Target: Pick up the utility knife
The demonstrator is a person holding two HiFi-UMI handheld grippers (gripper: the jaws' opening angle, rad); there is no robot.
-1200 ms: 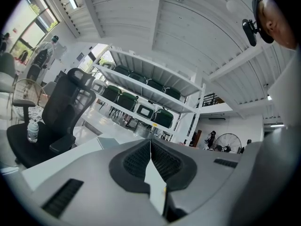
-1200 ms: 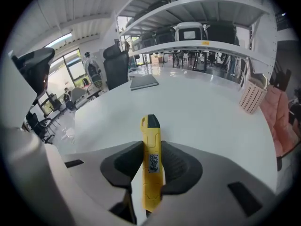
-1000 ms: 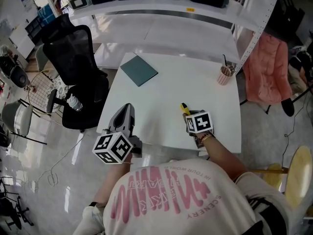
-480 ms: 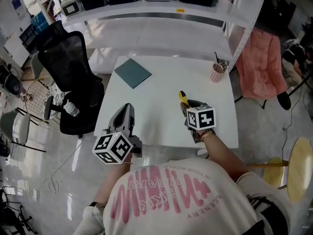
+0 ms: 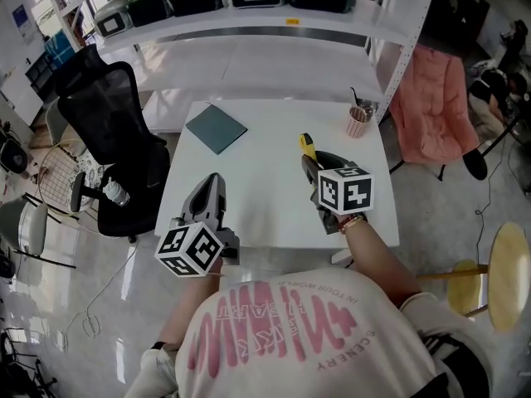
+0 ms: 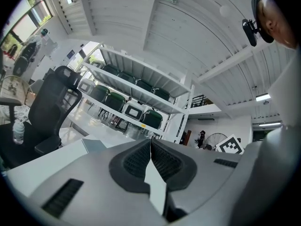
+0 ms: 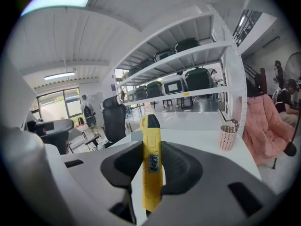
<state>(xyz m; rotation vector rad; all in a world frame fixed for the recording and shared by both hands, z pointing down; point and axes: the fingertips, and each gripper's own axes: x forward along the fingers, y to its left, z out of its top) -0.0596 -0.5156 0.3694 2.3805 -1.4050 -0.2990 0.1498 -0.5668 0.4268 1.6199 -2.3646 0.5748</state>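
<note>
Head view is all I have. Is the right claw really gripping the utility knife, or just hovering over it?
Observer: Gripping. In the right gripper view, the right claw has both pads pressed against the yellow utility knife.
Operator: How is it seated?
Observer: Centred, with a small printed sticker between the pads and the black tip beyond them.
Operator: And the left claw?
Observer: The left claw is shut, with nothing between its pads.

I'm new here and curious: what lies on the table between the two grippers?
Nothing: in the head view, the white table is bare between the left gripper and the right gripper, which clamps the yellow utility knife.
</note>
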